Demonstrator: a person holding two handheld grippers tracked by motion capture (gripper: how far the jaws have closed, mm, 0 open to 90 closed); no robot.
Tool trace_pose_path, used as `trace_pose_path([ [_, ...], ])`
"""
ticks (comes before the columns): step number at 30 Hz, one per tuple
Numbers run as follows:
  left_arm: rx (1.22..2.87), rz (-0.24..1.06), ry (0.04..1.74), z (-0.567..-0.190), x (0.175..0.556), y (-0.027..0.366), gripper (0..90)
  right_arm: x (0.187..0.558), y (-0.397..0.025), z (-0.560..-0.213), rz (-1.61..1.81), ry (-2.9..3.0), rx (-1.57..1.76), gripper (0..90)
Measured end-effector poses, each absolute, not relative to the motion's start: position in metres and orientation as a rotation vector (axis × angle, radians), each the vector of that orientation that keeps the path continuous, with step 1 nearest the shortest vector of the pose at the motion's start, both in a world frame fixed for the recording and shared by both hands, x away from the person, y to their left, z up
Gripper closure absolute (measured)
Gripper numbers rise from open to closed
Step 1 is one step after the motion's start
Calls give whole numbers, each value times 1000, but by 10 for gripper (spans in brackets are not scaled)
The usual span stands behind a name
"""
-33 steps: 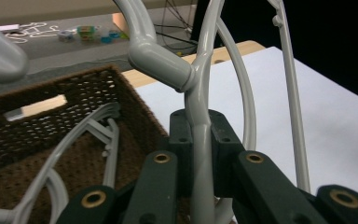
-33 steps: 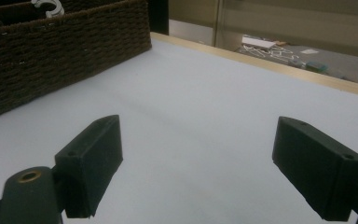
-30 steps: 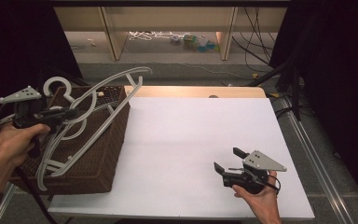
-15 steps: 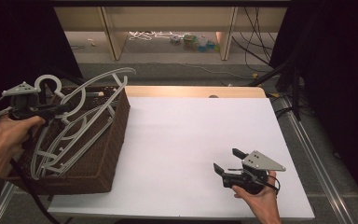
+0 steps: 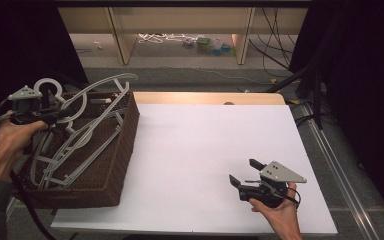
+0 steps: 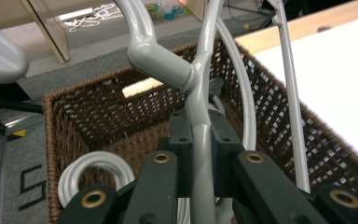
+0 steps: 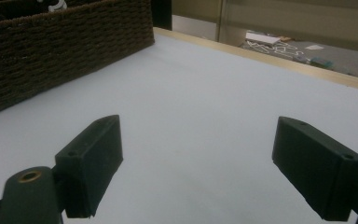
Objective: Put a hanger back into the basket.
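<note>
A brown wicker basket (image 5: 115, 165) stands on the left side of the white table and holds several grey plastic hangers (image 5: 75, 145). My left gripper (image 5: 55, 116) is above the basket's far left corner, shut on the neck of one grey hanger (image 6: 200, 116); that hanger's arm (image 5: 102, 84) arcs up over the basket's far rim. In the left gripper view the pads clamp the hanger's stem just below its hook. My right gripper (image 5: 245, 172) rests low over the table at the near right, open, with nothing between its pads (image 7: 91, 161).
The wicker basket's side wall (image 7: 60, 42) shows at the left of the right gripper view. Bare white tabletop (image 5: 205, 145) lies between basket and right gripper. Behind the table are a wooden shelf frame (image 5: 120, 35), floor clutter and cables (image 5: 280, 30).
My left gripper has carried the held hanger leftward and lower, so it now lies more over the basket. The right gripper has stayed put.
</note>
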State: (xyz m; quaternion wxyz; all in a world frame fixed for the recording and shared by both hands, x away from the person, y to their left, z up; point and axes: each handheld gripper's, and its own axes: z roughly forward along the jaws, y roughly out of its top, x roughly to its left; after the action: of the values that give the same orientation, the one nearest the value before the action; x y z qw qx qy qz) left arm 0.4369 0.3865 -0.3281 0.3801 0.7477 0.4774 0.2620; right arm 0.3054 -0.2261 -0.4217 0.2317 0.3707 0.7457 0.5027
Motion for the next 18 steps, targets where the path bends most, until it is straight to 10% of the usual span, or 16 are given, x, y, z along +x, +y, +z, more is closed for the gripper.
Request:
trace_pose_path([
  [18, 1939, 680, 1273, -364, 434, 402, 820, 306, -224, -423, 1374, 2067, 1010, 170],
])
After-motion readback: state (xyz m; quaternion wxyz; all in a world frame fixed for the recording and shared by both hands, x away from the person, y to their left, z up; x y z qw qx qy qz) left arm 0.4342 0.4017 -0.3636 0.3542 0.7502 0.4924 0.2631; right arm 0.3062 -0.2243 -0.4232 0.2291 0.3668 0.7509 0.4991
